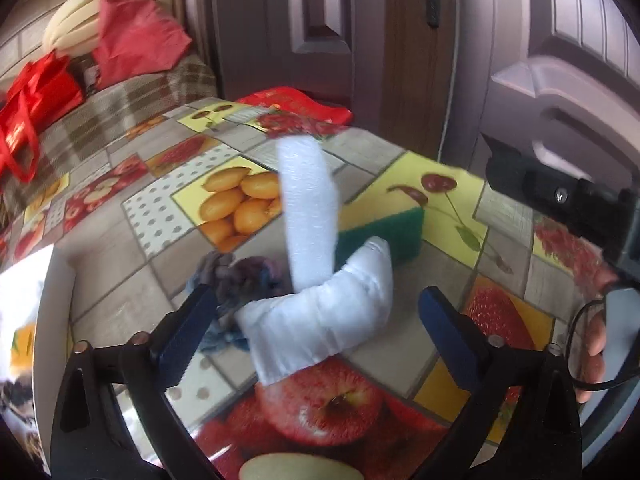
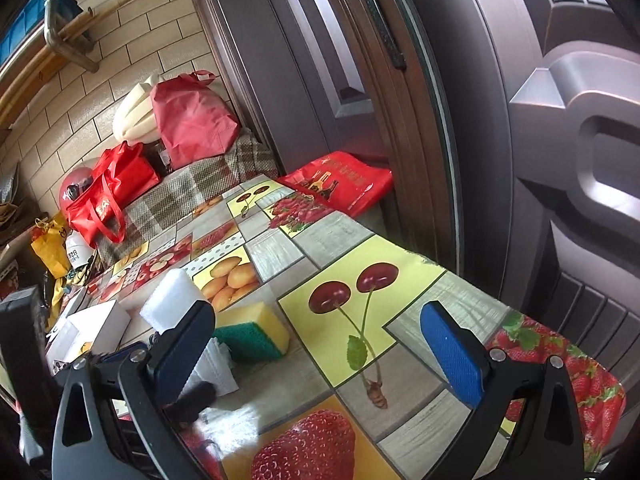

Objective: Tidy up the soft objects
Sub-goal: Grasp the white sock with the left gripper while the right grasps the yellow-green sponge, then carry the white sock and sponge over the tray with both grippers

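On fruit-print tablecloth (image 1: 132,280): white foam strip (image 1: 320,312) bent between left gripper (image 1: 316,328) jaws, spread, not pinching; sponge (image 1: 380,232) just behind. Right gripper (image 2: 320,344) jaws spread, empty.

Two fisheye wrist views, both looking down at a slant onto a fruit-print tablecloth (image 1: 132,256)

Left view sits close over white foam (image 1: 320,320); right view looks from further right, along the table towards a brick wall (image 2: 132,68); both share the sponge (image 2: 252,334), red bags (image 2: 192,120) and door (image 2: 320,60).
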Demonstrator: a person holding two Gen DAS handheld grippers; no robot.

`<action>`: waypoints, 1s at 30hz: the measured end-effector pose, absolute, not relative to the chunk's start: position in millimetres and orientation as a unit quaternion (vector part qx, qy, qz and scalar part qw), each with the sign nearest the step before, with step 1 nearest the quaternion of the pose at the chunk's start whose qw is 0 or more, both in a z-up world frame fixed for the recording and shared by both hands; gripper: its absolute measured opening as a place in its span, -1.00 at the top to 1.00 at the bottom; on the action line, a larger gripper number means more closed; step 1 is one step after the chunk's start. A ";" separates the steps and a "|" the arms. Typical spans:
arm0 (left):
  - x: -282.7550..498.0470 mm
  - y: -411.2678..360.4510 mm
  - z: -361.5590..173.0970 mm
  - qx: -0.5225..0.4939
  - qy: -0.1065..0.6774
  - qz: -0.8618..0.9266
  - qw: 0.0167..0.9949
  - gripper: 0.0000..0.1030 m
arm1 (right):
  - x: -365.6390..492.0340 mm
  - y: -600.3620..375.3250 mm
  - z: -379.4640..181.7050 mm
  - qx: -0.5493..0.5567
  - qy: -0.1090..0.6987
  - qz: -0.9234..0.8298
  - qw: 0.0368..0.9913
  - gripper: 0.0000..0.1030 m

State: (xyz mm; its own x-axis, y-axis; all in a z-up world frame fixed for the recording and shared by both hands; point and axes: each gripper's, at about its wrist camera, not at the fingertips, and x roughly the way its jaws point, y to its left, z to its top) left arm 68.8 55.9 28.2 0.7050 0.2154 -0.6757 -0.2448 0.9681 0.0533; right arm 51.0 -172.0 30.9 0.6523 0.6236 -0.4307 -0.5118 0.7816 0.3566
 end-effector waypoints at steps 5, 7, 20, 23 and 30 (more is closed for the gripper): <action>54.8 61.0 27.9 -0.024 0.364 0.117 0.924 -0.32 | 51.4 -172.2 29.7 0.107 0.280 0.327 0.896 -1.00; 37.9 63.9 28.1 -0.031 0.360 0.116 0.925 -0.32 | 55.5 -167.0 29.4 0.088 0.292 0.335 0.891 -1.00; -65.0 103.4 34.8 -0.145 0.295 0.149 0.933 -0.32 | 70.0 -81.5 15.7 -0.197 0.302 0.454 0.815 -0.50; -65.9 101.6 35.0 -0.142 0.295 0.147 0.933 -0.32 | 75.0 -68.3 9.5 -0.218 0.314 0.473 0.794 -0.10; -71.5 95.9 37.6 -0.130 0.284 0.149 0.938 -0.32 | 52.3 -84.8 13.0 -0.210 0.292 0.512 0.780 0.56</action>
